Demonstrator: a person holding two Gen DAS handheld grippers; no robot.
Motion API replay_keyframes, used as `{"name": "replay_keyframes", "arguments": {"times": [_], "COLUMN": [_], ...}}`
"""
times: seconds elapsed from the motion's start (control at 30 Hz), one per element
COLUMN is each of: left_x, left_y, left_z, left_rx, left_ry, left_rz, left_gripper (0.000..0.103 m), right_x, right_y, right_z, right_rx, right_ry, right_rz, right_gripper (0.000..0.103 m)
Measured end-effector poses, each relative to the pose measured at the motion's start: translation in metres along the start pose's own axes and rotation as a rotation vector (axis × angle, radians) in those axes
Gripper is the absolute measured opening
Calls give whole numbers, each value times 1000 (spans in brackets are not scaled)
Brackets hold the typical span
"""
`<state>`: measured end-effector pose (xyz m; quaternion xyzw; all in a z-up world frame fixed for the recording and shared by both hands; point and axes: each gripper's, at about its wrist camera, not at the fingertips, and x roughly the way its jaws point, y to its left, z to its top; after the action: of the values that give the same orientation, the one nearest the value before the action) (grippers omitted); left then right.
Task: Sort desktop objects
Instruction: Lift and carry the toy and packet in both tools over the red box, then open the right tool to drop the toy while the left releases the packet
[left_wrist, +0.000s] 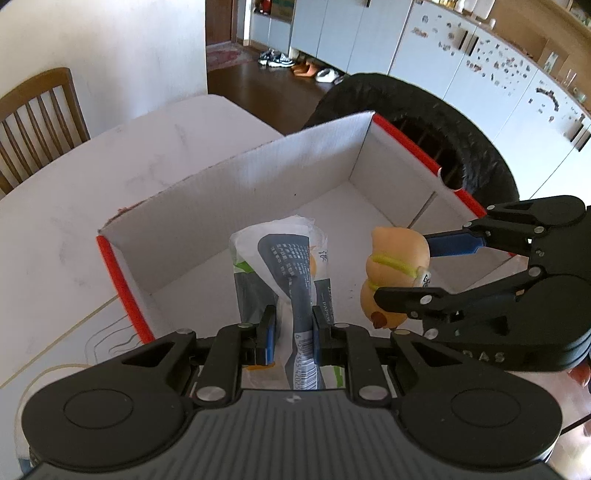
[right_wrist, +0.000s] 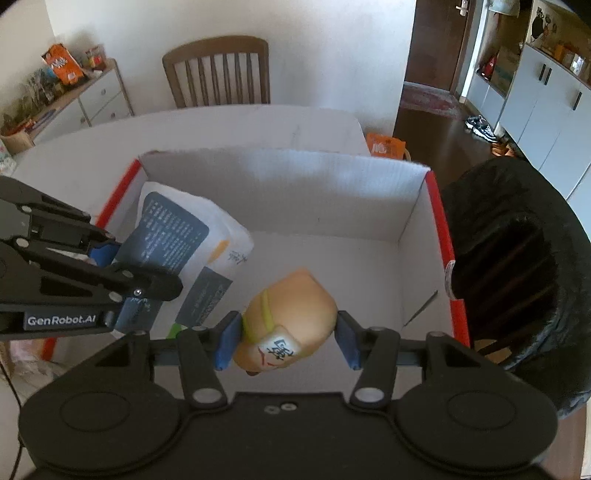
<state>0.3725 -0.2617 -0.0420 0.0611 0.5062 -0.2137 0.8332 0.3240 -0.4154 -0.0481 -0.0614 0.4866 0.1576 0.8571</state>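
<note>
1. The left gripper (left_wrist: 293, 328) has its jaws pinched narrowly on a tissue packet (left_wrist: 284, 266), held over the open cardboard box (left_wrist: 258, 177).
2. The right gripper (right_wrist: 288, 339) has its jaws half-open, clamping a tan toy figure (right_wrist: 291, 310) above the same box on the table (left_wrist: 55, 206).

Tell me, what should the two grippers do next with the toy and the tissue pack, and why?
Probably lower both a little more, then open. The left hand-held gripper pinches the tissue pack and the right hand-held gripper clamps the tan toy. Both hang over the white box, above its bare floor, so letting go closer down should land them gently inside.
</note>
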Motion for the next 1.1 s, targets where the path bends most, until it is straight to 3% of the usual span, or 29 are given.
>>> {"name": "replay_keyframes", "arguments": {"times": [0.57, 1.1], "left_x": [39, 43], "left_y": [4, 4], "left_z": [-1, -2], "left_rx": [-10, 6], "left_ry": [113, 153], "left_rz": [5, 21], "left_gripper": [17, 22], "right_x": [40, 47], "right_y": [-1, -6], "right_z": [-6, -1], "right_rx": [-43, -46], "right_ry": [150, 151], "right_rz": [24, 20], "right_gripper": [54, 59]}}
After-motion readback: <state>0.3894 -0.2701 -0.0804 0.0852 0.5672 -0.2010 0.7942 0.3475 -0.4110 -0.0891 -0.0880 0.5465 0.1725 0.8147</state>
